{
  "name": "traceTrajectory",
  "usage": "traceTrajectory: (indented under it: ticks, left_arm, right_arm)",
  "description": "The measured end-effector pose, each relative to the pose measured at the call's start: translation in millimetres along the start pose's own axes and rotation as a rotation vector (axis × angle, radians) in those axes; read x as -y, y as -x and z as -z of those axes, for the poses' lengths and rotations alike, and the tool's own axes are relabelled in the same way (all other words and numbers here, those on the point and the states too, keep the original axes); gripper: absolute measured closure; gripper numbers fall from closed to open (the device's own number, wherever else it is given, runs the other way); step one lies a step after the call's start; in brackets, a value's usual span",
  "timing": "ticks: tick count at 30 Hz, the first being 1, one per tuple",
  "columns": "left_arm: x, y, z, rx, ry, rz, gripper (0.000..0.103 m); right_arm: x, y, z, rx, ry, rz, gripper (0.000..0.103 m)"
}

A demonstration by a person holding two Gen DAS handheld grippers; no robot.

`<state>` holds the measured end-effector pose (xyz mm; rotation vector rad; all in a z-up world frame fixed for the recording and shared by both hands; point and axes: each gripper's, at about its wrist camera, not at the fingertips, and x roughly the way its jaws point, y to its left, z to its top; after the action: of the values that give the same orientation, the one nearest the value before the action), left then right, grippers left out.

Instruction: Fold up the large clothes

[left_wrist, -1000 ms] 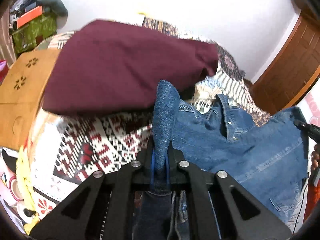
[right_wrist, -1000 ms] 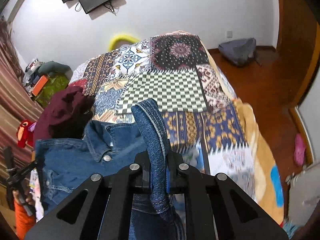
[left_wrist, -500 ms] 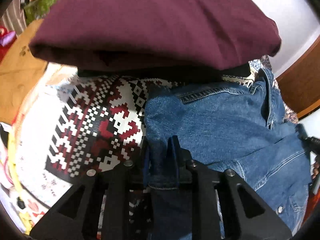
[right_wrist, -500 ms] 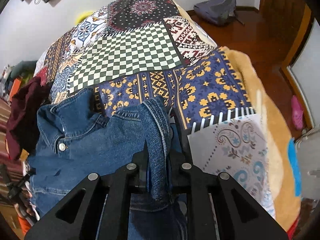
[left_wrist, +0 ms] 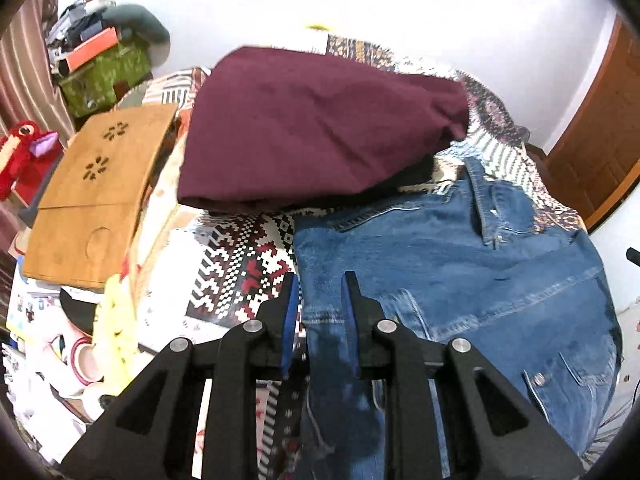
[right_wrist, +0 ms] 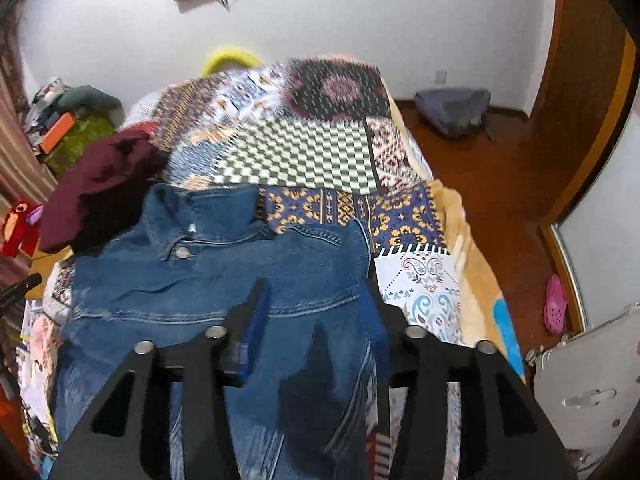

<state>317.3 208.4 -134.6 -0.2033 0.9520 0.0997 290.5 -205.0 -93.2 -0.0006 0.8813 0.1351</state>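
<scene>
A blue denim jacket (left_wrist: pixel 460 264) lies spread on the patchwork bedspread (right_wrist: pixel 304 156), collar toward the far side; it also shows in the right wrist view (right_wrist: pixel 224 280). My left gripper (left_wrist: pixel 320 284) is open, its jaws apart over the jacket's left shoulder edge, with denim lying between them. My right gripper (right_wrist: pixel 316 296) is open wide above the jacket's right shoulder, holding nothing.
A folded maroon garment (left_wrist: pixel 320 120) lies on the bed just beyond the jacket, also in the right wrist view (right_wrist: pixel 100 184). A wooden board (left_wrist: pixel 92 200) and clutter sit left of the bed. Wooden floor with a grey bag (right_wrist: pixel 452 110) lies right of the bed.
Both grippers held pinched denim folds a second ago. They lowered the jacket onto the bed, then opened and let go; the jacket now lies flat.
</scene>
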Motion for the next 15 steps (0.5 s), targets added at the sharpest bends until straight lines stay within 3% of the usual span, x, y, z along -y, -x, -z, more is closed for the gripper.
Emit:
traceTrajectory:
  ticks: [4, 6, 7, 9, 11, 15]
  left_arm:
    - [4, 31, 12, 0.028, -0.031, 0.003, 0.065]
    - [7, 46, 23, 0.044, -0.053, -0.004, 0.048]
    - [7, 51, 27, 0.047, -0.06, -0.008, 0.042]
    - [8, 59, 38, 0.04, -0.074, -0.018, 0.02]
    - [7, 61, 51, 0.01, -0.075, -0.029, 0.008]
    - [2, 56, 82, -0.062, -0.071, -0.013, 0.006]
  right_arm:
    - [-3, 26, 16, 0.021, 0.006, -0.024, 0.051]
    - [-6, 34, 25, 0.031, 0.01, -0.02, 0.044]
    - [-7, 37, 30, 0.035, 0.017, -0.017, 0.044]
    - [-8, 43, 42, 0.03, 0.032, -0.005, 0.044]
    - [-8, 47, 55, 0.011, 0.041, 0.002, 0.044]
    - [-5, 53, 80, -0.009, 0.048, -0.005, 0.043]
